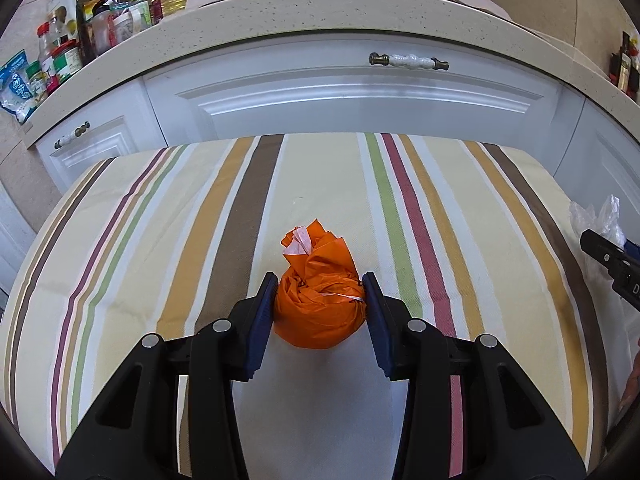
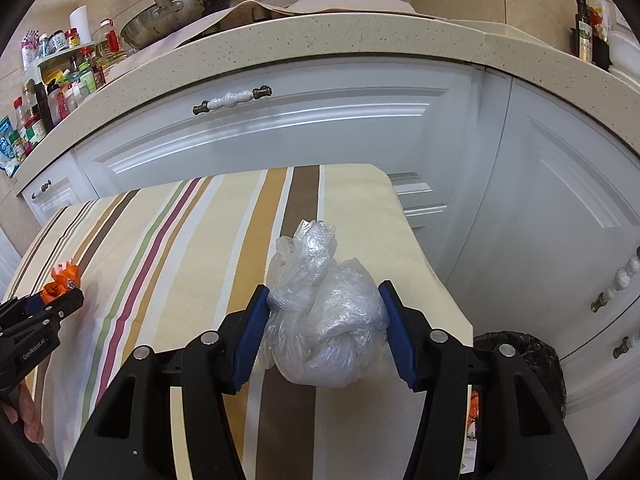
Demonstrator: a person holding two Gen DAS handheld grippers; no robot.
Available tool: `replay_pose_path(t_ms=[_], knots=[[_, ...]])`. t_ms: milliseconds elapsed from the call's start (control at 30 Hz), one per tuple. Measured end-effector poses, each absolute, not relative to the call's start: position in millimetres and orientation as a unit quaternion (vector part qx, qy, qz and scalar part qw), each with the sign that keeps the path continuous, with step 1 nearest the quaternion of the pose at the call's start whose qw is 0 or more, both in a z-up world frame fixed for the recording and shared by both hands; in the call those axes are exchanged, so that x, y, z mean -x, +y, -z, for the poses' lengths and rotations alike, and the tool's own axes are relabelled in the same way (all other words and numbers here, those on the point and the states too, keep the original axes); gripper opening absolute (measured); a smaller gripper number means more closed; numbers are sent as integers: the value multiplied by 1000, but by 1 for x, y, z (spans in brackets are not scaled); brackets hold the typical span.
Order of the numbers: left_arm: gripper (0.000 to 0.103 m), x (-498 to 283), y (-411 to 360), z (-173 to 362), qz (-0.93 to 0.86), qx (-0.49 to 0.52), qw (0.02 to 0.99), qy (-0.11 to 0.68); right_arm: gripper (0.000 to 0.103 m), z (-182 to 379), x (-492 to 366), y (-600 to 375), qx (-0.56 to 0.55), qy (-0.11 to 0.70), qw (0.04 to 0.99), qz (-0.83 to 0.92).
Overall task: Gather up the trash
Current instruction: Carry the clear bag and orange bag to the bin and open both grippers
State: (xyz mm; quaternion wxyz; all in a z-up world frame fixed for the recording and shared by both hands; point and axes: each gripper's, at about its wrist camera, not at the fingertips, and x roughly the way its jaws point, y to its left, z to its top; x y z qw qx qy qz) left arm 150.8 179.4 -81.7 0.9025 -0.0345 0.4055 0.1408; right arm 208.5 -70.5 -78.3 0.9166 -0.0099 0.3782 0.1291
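Nearest the lens in the left wrist view, the left gripper (image 1: 320, 300) has its two blue fingers (image 1: 262, 320) pinching a knotted orange bag (image 1: 320, 308) across its round belly, the pads pressed into both sides; the bundle sits over the striped cloth (image 1: 180, 240) of the bench, near its middle, and whether it is resting on the cloth or just lifted clear I cannot tell. In the right wrist view the right gripper (image 2: 324, 320) likewise has its fingers (image 2: 250, 332) closed on a knotted clear plastic bag (image 2: 324, 328), held over the right end of the bench close to the edge. Both bundles look very light, soft and crumpled: thin film that gives under pressure and is likely slippery, so a hold across the fat body just below the knot, as now, seems the safest place, since the loose frilly tops would slide or tear free. Nothing in them appears fragile, though the clear bag is cloudy and its contents cannot be made out. Down to the right, beside the white cabinets (image 2: 540, 200) and lower than the bench, stands a bin lined with a black bag (image 2: 532, 364); only part of its rim shows behind the right gripper, with something orange and some printed paper glimpsed near its base, but I cannot say for sure that these lie inside. That bin is probably where both bundles belong, and the clear one is much the nearer to it
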Motion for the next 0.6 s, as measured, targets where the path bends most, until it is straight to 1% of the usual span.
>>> replay_pose_path(t_ms=[233, 600], knots=[[41, -135, 162, 70, -133, 27, 911, 390, 55, 73, -193, -85, 7, 370, 921, -123], [41, -112, 96, 58, -78, 21, 924, 375, 55, 70, -155, -132, -3, 362, 928, -92]])
